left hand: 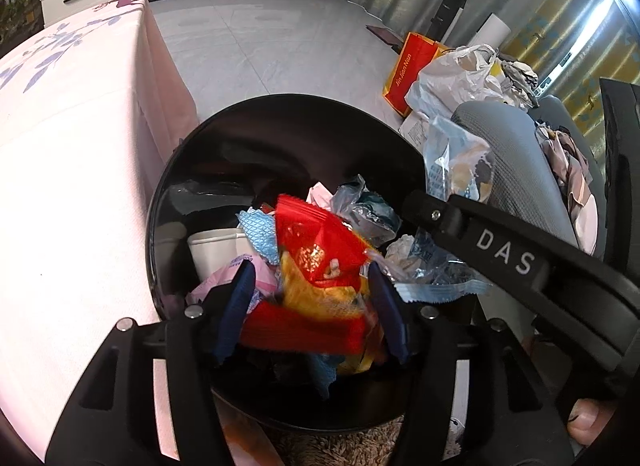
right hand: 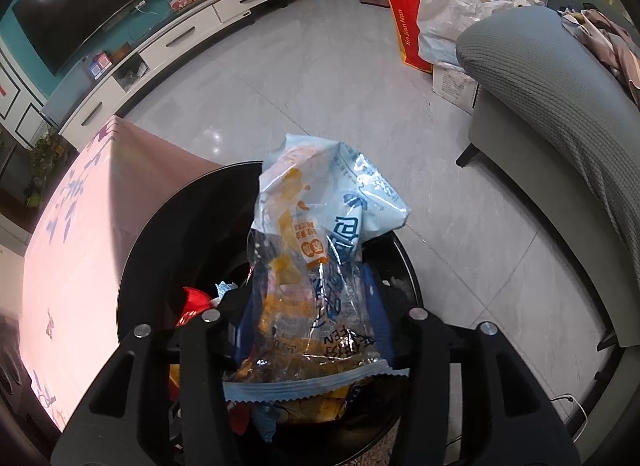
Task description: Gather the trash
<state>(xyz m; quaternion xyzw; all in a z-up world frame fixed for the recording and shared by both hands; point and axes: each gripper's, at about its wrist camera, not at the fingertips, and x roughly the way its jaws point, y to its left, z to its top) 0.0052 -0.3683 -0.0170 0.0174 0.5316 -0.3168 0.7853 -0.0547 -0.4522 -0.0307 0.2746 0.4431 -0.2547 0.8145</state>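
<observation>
The black round trash bin (left hand: 192,193) is sitting on the floor beside the pink-clothed desk (left hand: 72,169), at 9 o'clock of it. Over its mouth, the right hand-held gripper (right hand: 308,306) is pinching a crinkled pale-blue and clear snack wrapper (right hand: 320,217), while the left hand-held gripper (left hand: 312,302) is gripping a glossy red and yellow wrapper (left hand: 316,262).

2 wrist views, both aimed steeply down from close range.
The black bin (left hand: 168,201) (right hand: 132,266) beside the pink tablecloth's (left hand: 72,169) (right hand: 76,234) edge is shared.
</observation>
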